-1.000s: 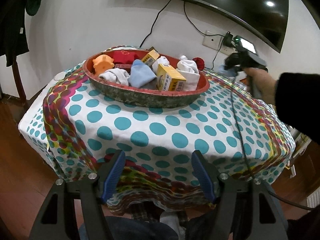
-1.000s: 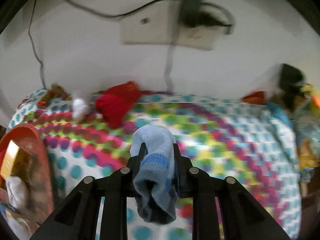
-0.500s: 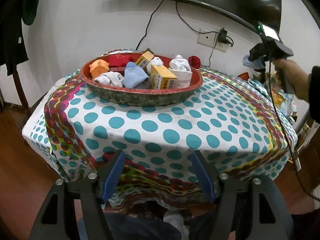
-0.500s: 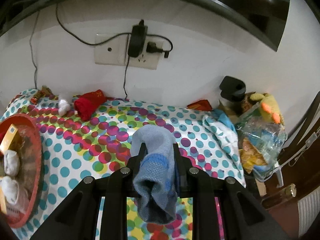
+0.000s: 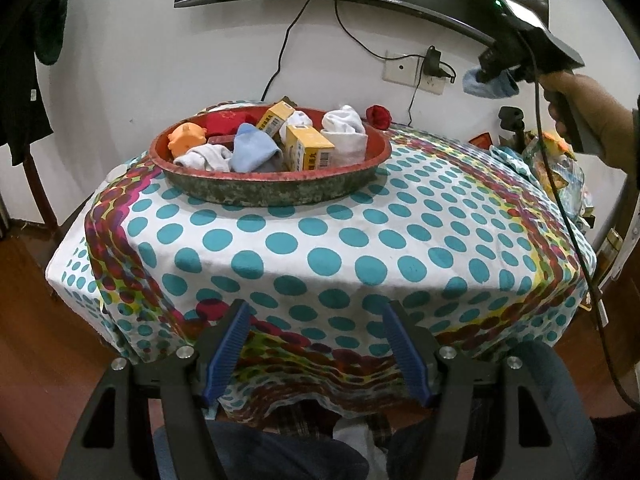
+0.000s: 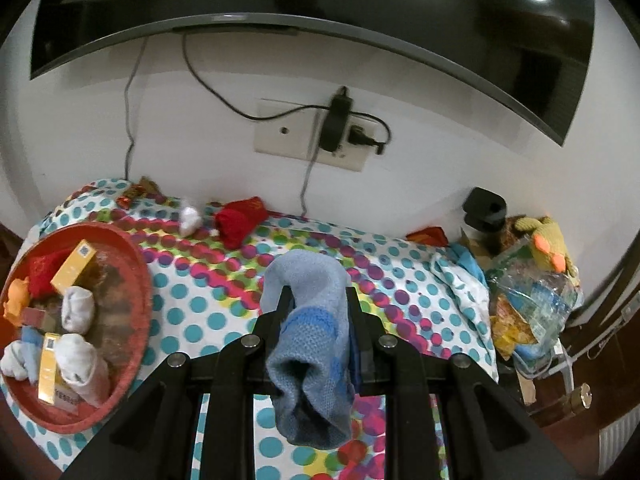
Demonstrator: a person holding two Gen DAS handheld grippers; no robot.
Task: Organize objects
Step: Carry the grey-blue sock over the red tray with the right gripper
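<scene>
table [image 5: 320, 248]: covered by a white cloth with teal dots and a multicoloured dotted band; stands against a white wall.
wall: curved dark screen [image 6: 360, 4] mounted high; socket plate [image 6: 308, 136] below it with a black plug and cables.
basin [image 5: 272, 190]: round, red inside, on the far left part of the table; holds white socks, a blue sock, yellow boxes, an orange toy.
red sock [image 6: 240, 220]: on the cloth near the wall, apart from the basin.
right edge: clutter of bags and a plush toy [image 6: 548, 240].
left gripper [image 5: 320, 344]: jaws parted, nothing between them, at the table's near edge.
right gripper [image 6: 316, 320]: clenched on a light blue sock [image 6: 308, 340], held in the air above the cloth.
change: right gripper and its sock now sit higher and farther from the wall than a second ago.
</scene>
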